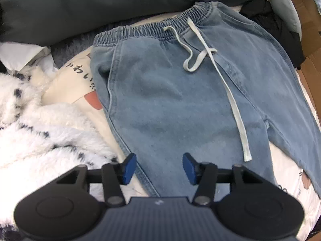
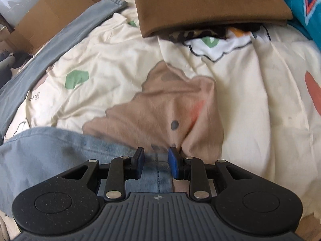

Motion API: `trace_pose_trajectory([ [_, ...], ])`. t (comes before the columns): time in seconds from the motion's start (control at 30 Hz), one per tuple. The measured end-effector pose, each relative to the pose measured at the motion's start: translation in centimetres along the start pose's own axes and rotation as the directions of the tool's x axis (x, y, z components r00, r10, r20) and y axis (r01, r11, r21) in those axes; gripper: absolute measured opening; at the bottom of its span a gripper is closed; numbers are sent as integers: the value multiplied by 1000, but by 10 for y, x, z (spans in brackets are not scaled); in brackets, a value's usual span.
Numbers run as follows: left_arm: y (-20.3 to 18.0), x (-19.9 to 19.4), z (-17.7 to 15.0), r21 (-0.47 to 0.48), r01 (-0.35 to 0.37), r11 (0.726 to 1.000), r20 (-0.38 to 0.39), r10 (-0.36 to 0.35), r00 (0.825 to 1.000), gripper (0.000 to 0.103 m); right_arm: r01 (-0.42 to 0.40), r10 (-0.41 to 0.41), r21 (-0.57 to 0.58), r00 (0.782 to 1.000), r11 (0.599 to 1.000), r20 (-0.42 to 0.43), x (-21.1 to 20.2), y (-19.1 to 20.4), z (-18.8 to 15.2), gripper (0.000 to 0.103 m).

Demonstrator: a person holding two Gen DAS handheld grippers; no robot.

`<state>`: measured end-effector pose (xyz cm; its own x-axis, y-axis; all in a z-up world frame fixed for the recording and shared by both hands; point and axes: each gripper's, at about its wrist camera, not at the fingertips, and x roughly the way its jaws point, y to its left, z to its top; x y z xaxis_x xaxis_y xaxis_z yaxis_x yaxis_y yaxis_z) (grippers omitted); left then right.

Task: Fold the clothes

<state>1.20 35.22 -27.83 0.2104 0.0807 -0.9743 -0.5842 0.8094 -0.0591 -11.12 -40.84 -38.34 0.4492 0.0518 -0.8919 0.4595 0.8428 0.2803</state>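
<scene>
Light blue jeans (image 1: pixel 160 100) lie flat on the bed, elastic waistband (image 1: pixel 152 30) at the far end and a white drawstring (image 1: pixel 226 84) trailing down the front. My left gripper (image 1: pixel 159 168) points down over the left leg, open, blue pads well apart with denim beneath them. In the right wrist view a leg end of the jeans (image 2: pixel 50 150) runs in from the left and under my right gripper (image 2: pixel 156 162). Its jaws stand partly apart with the denim hem between the pads; the cloth looks flat and not pinched.
A cream printed bedsheet (image 2: pixel 100 60) covers the bed. A fluffy white spotted blanket (image 1: pixel 40 130) lies left of the jeans, with dark grey bedding (image 1: pixel 100 6) behind. A folded brown garment (image 2: pixel 200 6), a teal cloth (image 2: pixel 301 4) and cardboard (image 2: pixel 50 16) sit beyond.
</scene>
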Motion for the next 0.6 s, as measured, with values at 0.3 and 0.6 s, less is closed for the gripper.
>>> trace_pose_trajectory([
  [0.3, -8, 4, -4, 7, -16, 1000, -10, 16, 1000, 55, -1, 1, -41, 1000, 999, -4, 7, 3, -3, 37],
  [0.6, -38, 0, 5, 41, 10, 999, 21, -11, 1000, 55, 36, -41, -232, 999, 972, -16, -3, 23, 3, 18],
])
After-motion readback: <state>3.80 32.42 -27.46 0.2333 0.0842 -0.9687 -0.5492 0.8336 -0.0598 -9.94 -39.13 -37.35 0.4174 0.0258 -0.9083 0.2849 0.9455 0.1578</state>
